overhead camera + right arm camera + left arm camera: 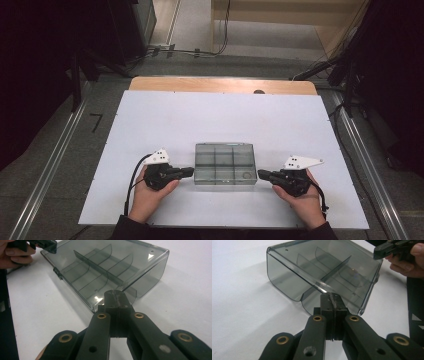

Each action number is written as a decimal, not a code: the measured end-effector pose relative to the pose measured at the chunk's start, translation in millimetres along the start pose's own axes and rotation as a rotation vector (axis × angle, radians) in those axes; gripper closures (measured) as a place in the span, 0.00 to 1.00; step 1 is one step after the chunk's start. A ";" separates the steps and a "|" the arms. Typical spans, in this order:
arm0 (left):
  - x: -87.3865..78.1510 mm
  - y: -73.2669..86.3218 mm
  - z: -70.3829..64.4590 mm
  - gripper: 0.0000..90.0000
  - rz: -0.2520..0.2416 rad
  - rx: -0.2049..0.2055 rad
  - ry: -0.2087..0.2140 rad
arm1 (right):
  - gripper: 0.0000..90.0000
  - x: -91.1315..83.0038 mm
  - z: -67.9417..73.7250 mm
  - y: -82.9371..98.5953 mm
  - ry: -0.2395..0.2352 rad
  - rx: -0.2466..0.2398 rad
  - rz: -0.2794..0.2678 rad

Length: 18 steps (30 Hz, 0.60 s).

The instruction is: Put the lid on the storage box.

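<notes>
1. Smoked clear compartment box (225,164) lying near the 6 o'clock edge of the white table top (200,115), lid shut, dividers visible through it; long axis running 9 to 3 o'clock.
2. Left gripper (189,172) placed at the box's 9 o'clock end, jaws pressed together with nothing between them, tip just at the end wall; contact or a hair's gap cannot be told. Seen from its own camera, closed tips (331,298) meeting the near corner of the box (322,270).
3. Right gripper (262,174) placed at the 3 o'clock end, jaws likewise together and empty, tip just beside the wall. From its own camera, tips (116,295) level with the box's near edge (105,272), with the latch side toward the left of that picture.
4. Deciding relation: box held between the two tips along its long axis, each gripper about equally near its own end; judged suited to a two-sided squeeze, lift or steadying, neither hand favoured.
5. Left hand (150,192) and right hand (300,197) entering from 6 o'clock, both resting low on the table.
6. Surface: smooth matt white sheet, bare around the box, with a wooden strip (222,85) exposed at 12 o'clock.
7. Room: grey floor (60,165) with metal rails at 9 and 3 o'clock, cables (190,51) and dark stands beyond 12 o'clock.
</notes>
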<state>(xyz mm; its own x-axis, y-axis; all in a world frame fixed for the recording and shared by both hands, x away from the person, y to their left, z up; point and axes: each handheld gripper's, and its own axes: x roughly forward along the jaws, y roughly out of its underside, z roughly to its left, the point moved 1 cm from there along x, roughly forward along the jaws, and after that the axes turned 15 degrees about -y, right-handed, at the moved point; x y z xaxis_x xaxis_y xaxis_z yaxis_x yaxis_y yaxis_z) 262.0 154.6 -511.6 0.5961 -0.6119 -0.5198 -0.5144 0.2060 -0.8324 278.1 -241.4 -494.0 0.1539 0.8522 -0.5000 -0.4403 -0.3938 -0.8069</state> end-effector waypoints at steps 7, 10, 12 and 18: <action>-7.2 -2.0 -0.6 0.84 -0.059 0.027 0.005 | 0.80 -6.7 2.7 -2.9 0.020 -0.020 -0.050; -9.4 -3.2 -1.1 0.71 -0.080 0.028 0.004 | 0.70 -10.3 4.4 -4.6 0.023 -0.040 -0.075; -11.4 -4.1 -0.3 0.64 -0.096 0.025 0.005 | 0.64 -12.6 5.0 -5.4 0.022 -0.046 -0.082; -16.4 -4.5 2.8 0.33 -0.119 0.022 -0.046 | 0.40 -19.1 4.6 -7.5 0.066 -0.038 -0.110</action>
<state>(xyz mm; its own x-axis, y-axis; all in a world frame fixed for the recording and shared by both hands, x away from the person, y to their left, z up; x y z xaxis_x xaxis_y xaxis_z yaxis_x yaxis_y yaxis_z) 256.3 165.8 -499.9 0.6796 -0.5978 -0.4252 -0.4252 0.1513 -0.8924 274.3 -253.2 -476.9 0.2582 0.8671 -0.4261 -0.3841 -0.3126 -0.8688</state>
